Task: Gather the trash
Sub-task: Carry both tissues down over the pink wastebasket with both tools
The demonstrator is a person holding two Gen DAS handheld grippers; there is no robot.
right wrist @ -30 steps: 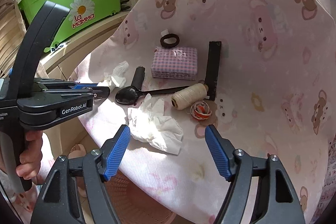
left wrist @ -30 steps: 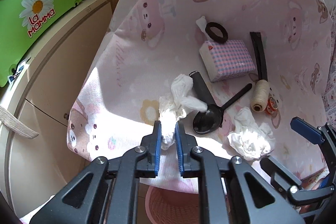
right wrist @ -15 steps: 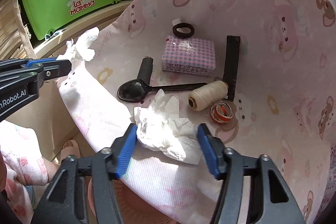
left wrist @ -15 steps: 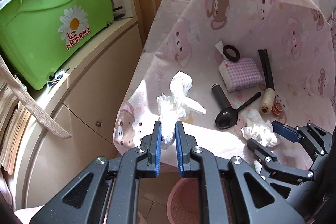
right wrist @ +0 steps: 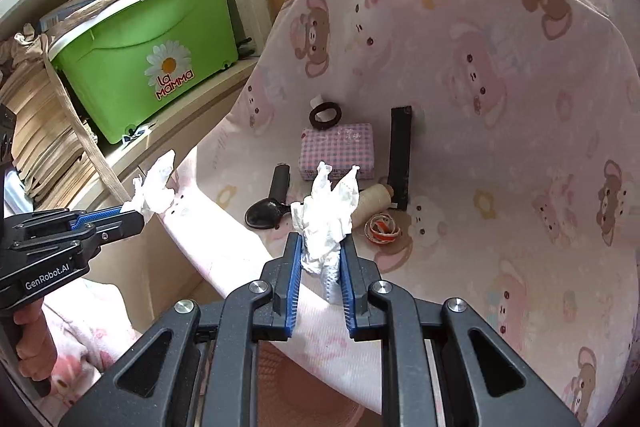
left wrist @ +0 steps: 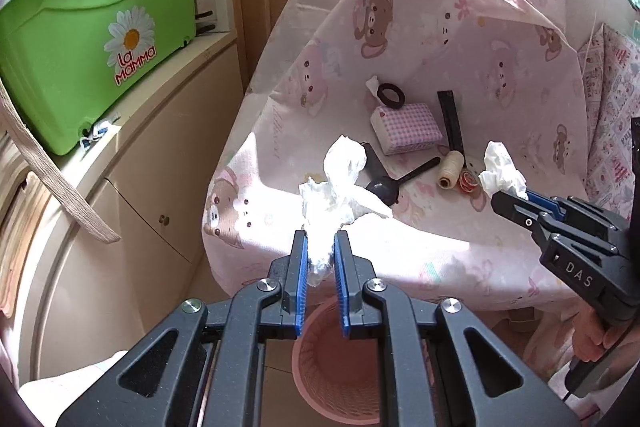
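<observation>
The right gripper (right wrist: 320, 255) has closed on the second crumpled tissue (right wrist: 328, 215) and lifted it off the cloth.

a home room: bear-print cloth (right wrist: 500, 75), green storage bin (right wrist: 156, 55) on a cupboard (left wrist: 132, 195), shelved books (right wrist: 44, 131).

Both views are bright with daylight, and a hard patch of sun blows out the front edge of the pink bear-print cloth (left wrist: 400, 239) to near white. The crumpled tissue (left wrist: 332, 195) is overexposed, its folds largely lost. Fisheye bending curves the green bin (right wrist: 152, 67), with dark vignetting in the corners
</observation>
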